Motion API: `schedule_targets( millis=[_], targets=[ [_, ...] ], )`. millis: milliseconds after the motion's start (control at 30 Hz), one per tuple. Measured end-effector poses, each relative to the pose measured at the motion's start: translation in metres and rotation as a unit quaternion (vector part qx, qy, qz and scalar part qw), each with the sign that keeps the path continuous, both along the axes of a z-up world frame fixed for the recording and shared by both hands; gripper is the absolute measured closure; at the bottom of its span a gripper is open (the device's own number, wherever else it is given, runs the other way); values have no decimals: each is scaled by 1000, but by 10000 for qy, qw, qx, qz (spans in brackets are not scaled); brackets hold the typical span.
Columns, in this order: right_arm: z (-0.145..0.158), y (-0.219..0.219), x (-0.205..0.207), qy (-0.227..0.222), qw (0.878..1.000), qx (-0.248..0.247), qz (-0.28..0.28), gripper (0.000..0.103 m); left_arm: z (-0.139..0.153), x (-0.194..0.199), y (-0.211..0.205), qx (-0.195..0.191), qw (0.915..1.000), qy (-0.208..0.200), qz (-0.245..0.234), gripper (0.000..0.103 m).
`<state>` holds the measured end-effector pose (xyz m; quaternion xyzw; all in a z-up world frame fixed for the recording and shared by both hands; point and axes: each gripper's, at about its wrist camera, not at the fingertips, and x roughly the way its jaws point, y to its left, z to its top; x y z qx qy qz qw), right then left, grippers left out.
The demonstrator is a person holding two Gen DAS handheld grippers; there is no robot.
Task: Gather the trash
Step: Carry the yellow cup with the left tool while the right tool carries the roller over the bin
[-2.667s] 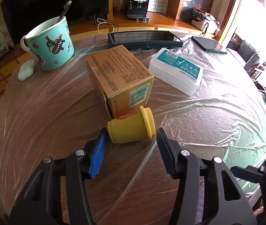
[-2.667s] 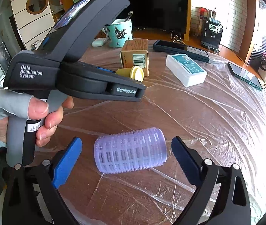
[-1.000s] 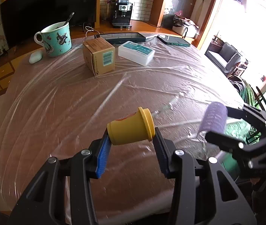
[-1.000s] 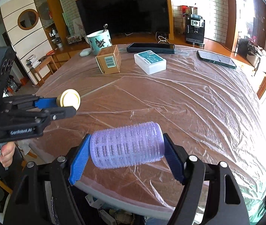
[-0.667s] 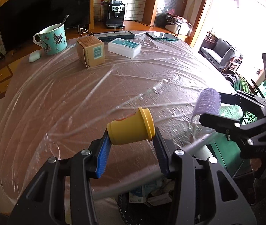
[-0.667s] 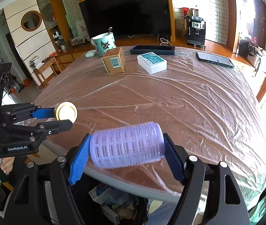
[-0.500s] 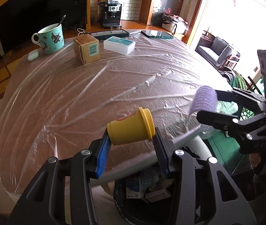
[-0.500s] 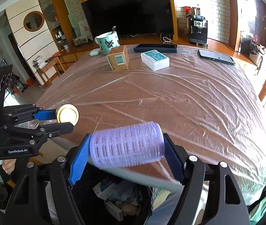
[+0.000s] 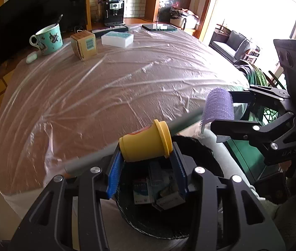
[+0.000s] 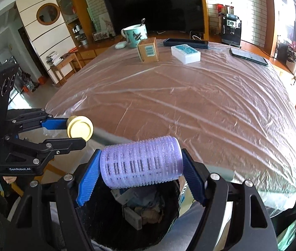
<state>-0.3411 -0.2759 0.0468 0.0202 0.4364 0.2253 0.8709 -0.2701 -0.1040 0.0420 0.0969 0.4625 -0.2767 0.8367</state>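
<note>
My left gripper is shut on a small yellow cup lying sideways between its blue pads; it also shows in the right wrist view. My right gripper is shut on a purple hair roller, which also shows in the left wrist view. Both grippers hang past the table's near edge, above a black trash bin that holds boxes and crumpled paper.
The round table is covered in clear plastic film. At its far side stand a teal mug with a spoon, a cardboard box, a white box, a dark tablet and a phone.
Both grippers closed on their objects on the table, lifted them and pulled back past the near edge. The trash bin has come into view beneath them.
</note>
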Motion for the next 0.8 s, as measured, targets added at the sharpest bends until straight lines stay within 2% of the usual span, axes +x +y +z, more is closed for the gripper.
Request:
schedule_targets(
  millis=[800],
  targets=[
    [-39,10,-22,462,9986,-221,156,30,-39,-27,-10,297,9988,327,-213,57]
  ],
)
